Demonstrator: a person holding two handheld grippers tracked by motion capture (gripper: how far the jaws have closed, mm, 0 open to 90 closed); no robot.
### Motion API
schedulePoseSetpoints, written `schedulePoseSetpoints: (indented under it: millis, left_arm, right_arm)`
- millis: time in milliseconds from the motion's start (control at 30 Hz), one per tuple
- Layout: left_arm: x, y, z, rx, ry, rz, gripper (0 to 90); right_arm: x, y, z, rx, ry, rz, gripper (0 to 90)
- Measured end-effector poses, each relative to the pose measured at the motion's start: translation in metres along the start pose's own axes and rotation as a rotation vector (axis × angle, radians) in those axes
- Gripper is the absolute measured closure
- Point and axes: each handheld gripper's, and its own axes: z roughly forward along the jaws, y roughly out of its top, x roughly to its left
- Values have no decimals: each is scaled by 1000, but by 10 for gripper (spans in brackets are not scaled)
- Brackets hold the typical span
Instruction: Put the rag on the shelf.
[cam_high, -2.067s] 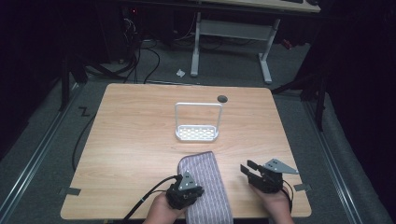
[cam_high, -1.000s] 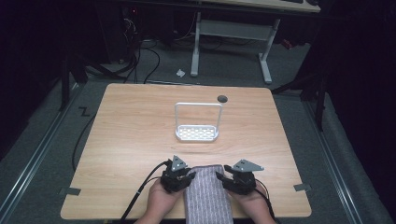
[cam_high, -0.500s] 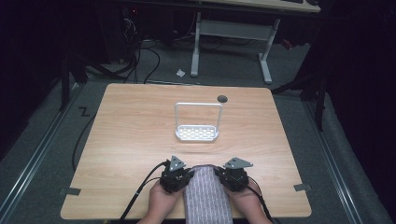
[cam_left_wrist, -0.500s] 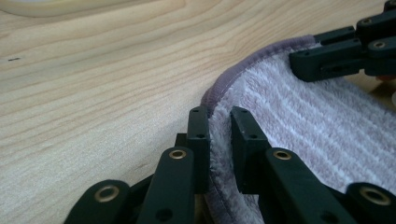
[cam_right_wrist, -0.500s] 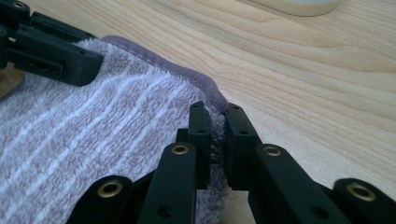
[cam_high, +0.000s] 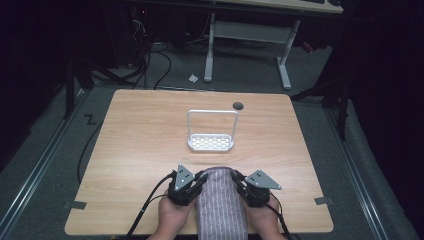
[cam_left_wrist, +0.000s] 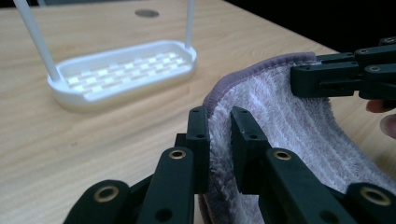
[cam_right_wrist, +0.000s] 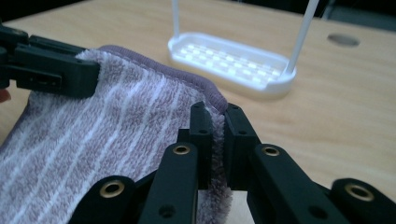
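While both hands sit at the near edge, I have the wooden table (cam_high: 140, 140) under me, its light top reaching away to a small dark round hole (cam_high: 238, 105) near the far edge. On the grey floor beyond stands a white-legged desk frame (cam_high: 247, 37), with black cables lying to its left.

Next in size is the striped purple towel (cam_high: 220, 205), which runs from the near edge of the table forward between my 2 grippers, its far hem raised off the wood. In the left gripper view that hem (cam_left_wrist: 261, 70) curves as a darker purple band, and the pile shows pale stripes.

My left gripper (cam_high: 199, 179) is clamped on the towel's left corner: in the left gripper view its 2 black jaws pinch the cloth, with only the thickness of the terry between the pads. My right gripper (cam_high: 239, 179) is clamped the same way on the right corner, seen close up in the right gripper view. Both sets of jaws have just been closing, with the towel between them.

Ahead of the towel, near the middle of the table, stands a white rack (cam_high: 211, 142), a perforated oval base with a thin upright hoop (cam_high: 212, 112) over it. It stands apart from the towel.
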Motion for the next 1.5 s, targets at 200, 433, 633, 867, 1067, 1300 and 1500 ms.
schedulePoseSetpoints:
  millis: [200, 433, 633, 867, 1067, 1300, 1500]
  left_arm:
    - [4, 13, -2, -41, 13, -11, 789]
    - [7, 31, -2, -94, 32, -5, 790]
    - [6, 46, -6, -133, 40, 4, 792]
    - [5, 62, -13, -173, 47, 21, 792]
    - [2, 78, -21, -222, 59, 43, 794]
    - [1, 96, -28, -263, 60, 65, 795]
    - [0, 118, -34, -315, 64, 86, 796]
  right_arm:
    - [0, 16, 0, -53, -16, -30, 842]
    - [-6, 33, 2, -105, -24, -28, 843]
    - [-9, 47, -2, -146, -25, -18, 843]
    - [-10, 64, -10, -194, -30, -27, 843]
    - [-9, 80, -18, -245, -39, -40, 844]
    - [-10, 100, -27, -294, -46, -45, 845]
    - [-12, 119, -33, -339, -46, -42, 846]
